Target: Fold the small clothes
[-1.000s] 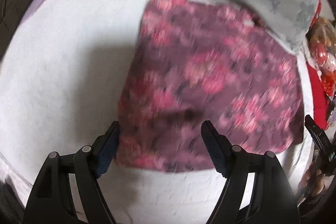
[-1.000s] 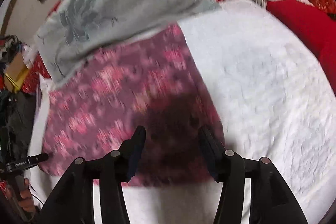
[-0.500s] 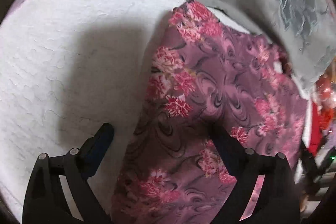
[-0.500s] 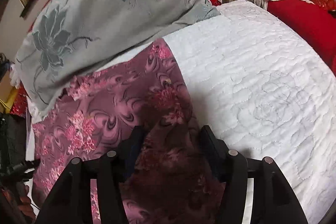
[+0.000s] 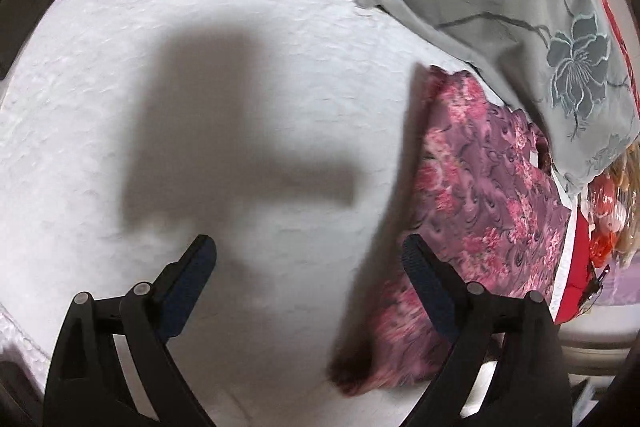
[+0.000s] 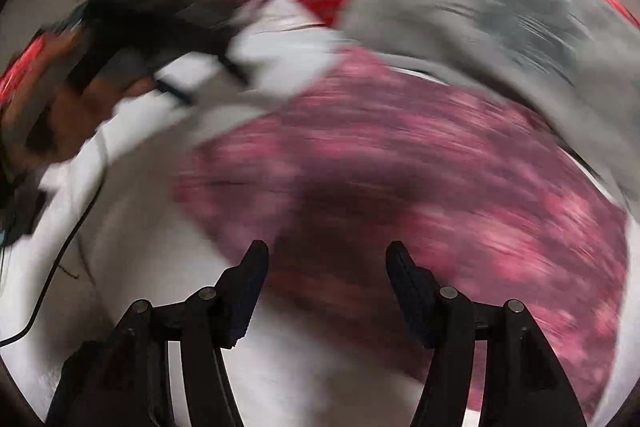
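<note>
The floral cloth [image 5: 488, 211] lies folded near the bed's [image 5: 240, 107] edge beside the grey pillow [image 5: 520, 7]; it looks thin, limp and light, best pinched at a corner. Left claw [image 5: 308, 255] gapes wide and empty over bare quilt; right claw [image 6: 326, 259], which has just been opening, holds nothing above the cloth.

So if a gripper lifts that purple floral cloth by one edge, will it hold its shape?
Probably not. The purple floral cloth looks thin and lies draped flat on the white quilt, so it would likely sag. Its sheen hints it may be slippery.
</note>
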A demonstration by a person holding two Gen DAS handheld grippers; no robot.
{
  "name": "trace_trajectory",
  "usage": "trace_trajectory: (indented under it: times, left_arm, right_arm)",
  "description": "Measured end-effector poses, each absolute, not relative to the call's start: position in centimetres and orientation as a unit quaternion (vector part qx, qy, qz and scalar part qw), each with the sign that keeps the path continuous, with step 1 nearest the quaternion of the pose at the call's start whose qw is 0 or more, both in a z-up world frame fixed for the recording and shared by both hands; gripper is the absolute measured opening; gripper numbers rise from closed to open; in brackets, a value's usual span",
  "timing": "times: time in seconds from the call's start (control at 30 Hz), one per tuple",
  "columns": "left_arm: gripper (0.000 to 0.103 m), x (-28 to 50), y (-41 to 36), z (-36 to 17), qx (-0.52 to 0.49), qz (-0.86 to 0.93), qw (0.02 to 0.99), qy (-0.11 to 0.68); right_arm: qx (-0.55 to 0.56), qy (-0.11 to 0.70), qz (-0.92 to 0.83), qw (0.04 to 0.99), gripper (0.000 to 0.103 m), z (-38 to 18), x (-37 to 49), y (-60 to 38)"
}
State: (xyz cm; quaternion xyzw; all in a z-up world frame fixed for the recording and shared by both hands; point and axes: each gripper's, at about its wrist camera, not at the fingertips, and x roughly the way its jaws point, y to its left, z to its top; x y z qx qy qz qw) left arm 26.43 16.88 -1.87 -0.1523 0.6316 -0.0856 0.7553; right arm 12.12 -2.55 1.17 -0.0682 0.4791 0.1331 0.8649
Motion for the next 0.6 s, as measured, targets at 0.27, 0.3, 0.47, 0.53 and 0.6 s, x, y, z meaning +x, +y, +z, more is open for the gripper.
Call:
trace_trajectory:
  times: [0.27,0.3,0.47,0.53,0.6]
  left_arm:
    - [0.095,26.1,18.4,-2.3,-0.141,-0.096,0.751,0.637]
    - [0.095,26.2,18.5,-2.3,-0.141,-0.100,0.750,0.639]
    - [0.095,27.5,16.2,-2.3,-0.160,-0.149,0.734,0.643]
    - [0.095,28.4,14.9,-2.4,-0.170,-0.170,0.728,0.642]
    - [0.095,29.6,13.0,-2.5,-0.171,-0.193,0.722,0.642]
  right_arm:
    - [-0.240,0.427,0.103,0.866,0.066,-3.4,12.9,8.0]
    - [-0.247,0.414,0.089,0.871,0.066,-3.4,13.1,8.2]
    - [-0.255,0.404,0.038,0.878,0.010,-3.6,15.6,7.3]
    - [-0.230,0.380,0.028,0.896,0.010,-2.3,15.5,6.2]
    - [-0.220,0.351,0.024,0.910,0.010,-0.9,15.4,5.3]
